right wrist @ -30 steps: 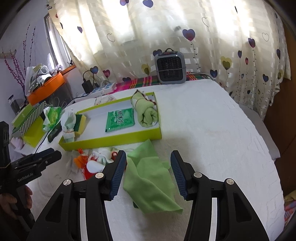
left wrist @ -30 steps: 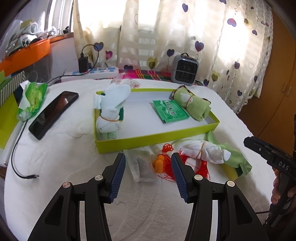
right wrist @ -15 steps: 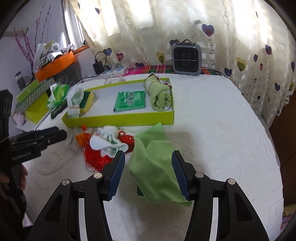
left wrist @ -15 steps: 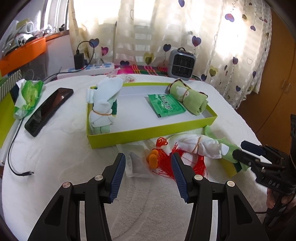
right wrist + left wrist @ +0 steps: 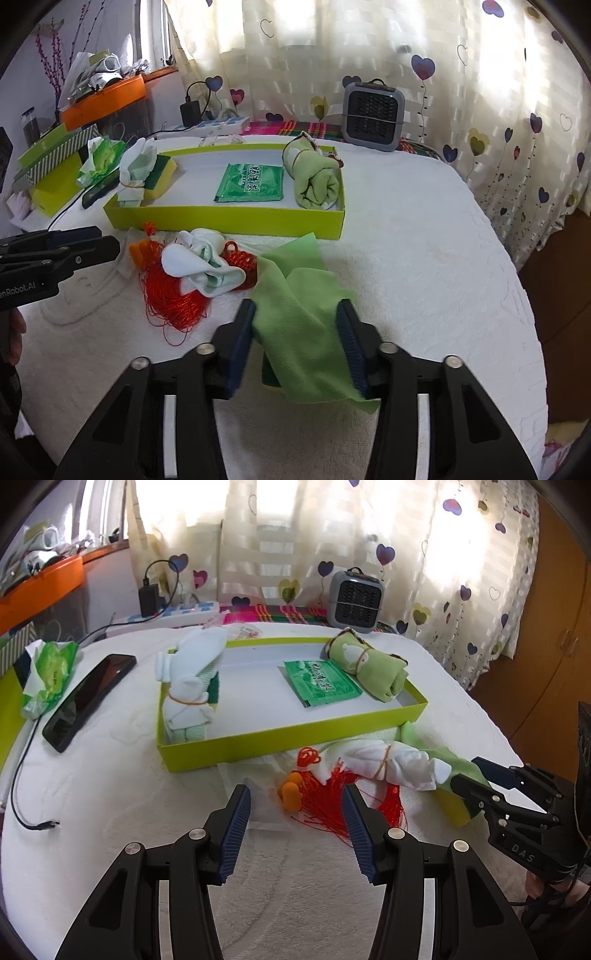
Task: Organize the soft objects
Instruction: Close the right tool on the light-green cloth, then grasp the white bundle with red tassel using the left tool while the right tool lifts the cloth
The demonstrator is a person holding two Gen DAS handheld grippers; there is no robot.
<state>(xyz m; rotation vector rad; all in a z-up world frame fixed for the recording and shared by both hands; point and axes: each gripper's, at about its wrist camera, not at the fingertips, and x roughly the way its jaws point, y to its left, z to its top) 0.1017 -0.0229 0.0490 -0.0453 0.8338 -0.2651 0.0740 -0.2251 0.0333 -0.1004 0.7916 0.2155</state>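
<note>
A loose green cloth lies on the white bedspread in front of the lime tray, draped over a sponge. My right gripper straddles it. Its jaws are closing, the cloth fills the gap and brushes both pads, and no firm pinch shows. A white sock bundle rests on red tassel cords just left of the cloth. My left gripper hovers open and empty before the cords. The tray holds a rolled green towel, a green packet and a white bundle beside a sponge.
A phone, a tissue pack and a loose cable lie left of the tray. A small heater and a power strip stand behind it. A clear bag lies near the cords. The bed's edge falls away on the right.
My right gripper sank onto the green cloth, rolled level, and its jaws narrowed around it. The left gripper stayed open and nearly still.
</note>
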